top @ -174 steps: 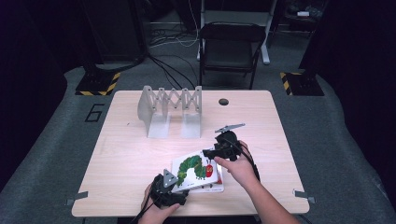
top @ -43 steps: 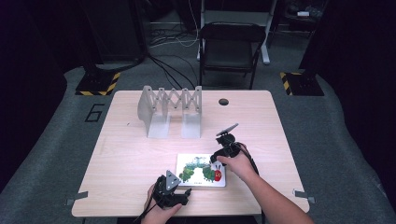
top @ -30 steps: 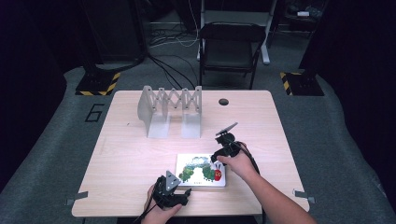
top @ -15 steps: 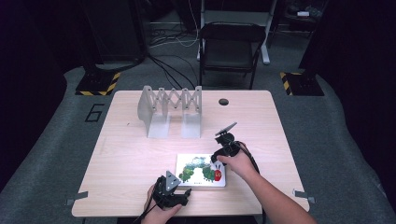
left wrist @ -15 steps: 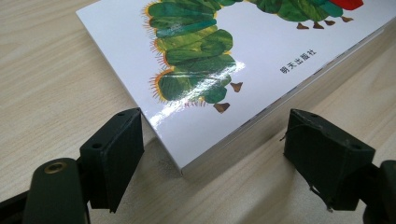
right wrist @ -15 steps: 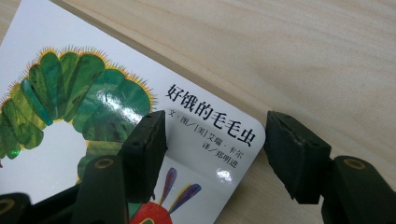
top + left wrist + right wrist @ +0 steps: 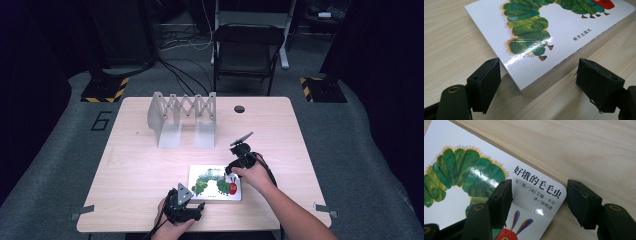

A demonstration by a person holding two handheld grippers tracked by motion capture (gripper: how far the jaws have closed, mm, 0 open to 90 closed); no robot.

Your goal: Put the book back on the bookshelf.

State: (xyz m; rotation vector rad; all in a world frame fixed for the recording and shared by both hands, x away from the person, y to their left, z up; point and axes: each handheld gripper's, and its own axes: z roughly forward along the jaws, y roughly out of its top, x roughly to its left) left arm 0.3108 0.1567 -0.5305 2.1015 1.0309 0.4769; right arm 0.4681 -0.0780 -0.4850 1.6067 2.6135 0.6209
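Job in hand: a picture book [image 7: 215,182] is being handled, probably to be picked up and stood in the rack; that's a guess from the layout.

Book spot: laid flat, cover up, at the near edge of the table [image 7: 150,160], a bit right of centre.

Left gripper [image 7: 196,214]: jaws spread wide, parked at the near-left corner of the book [image 7: 534,32]; nothing is pinched, pads are clear of the cover.

Right gripper [image 7: 231,172]: jaws also spread, straddling the title corner of the book [image 7: 499,182], one pad over the cover, one over bare wood. No squeeze seen.

Progress: early. No grip made, book not lifted at all.

Left to do: clamp, lift, carry to the far side.

Containers: the grey accordion rack [image 7: 182,116] is stood far-left of centre, slots look empty.
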